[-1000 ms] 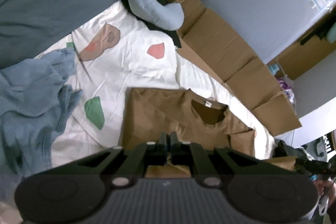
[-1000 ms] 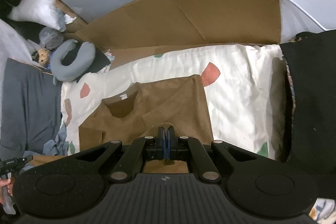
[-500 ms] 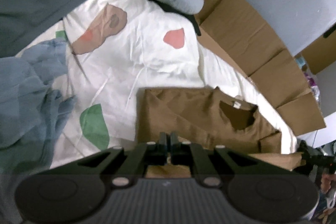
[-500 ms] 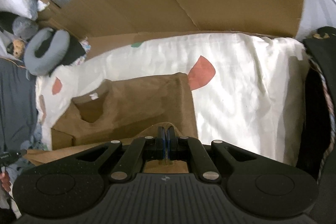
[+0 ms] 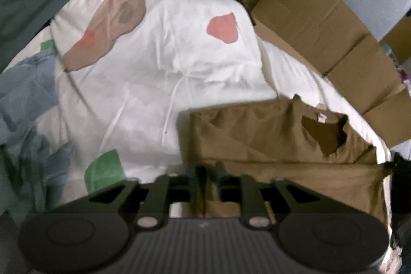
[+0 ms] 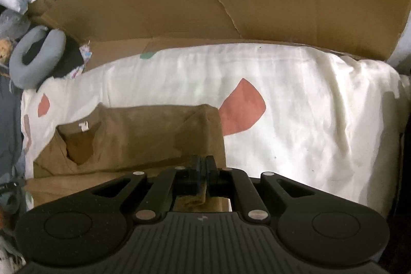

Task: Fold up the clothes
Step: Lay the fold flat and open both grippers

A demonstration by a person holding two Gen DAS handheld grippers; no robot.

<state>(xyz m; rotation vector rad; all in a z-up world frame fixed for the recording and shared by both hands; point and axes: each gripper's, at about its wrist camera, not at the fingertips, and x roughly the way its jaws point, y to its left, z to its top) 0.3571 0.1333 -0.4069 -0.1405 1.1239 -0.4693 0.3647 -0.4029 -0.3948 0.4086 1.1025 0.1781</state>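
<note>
L wrist view: left gripper (image 5: pixel 207 172) is opening, jaws apart w/ the brown shirt's (image 5: pixel 269 135) hem loose between them – shirt lies half-folded on the bed (image 5: pixel 154 73), neck hole far right. R wrist view: right gripper (image 6: pixel 203 171) is just starting to open, brown fabric between its pads. Risk: uneven release – the right side may drag and skew the fold.

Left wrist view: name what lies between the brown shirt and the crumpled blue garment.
Only the bedsheet lies between the brown shirt and the blue garment: white, creased, with a green patch; nothing rests on it.
</note>
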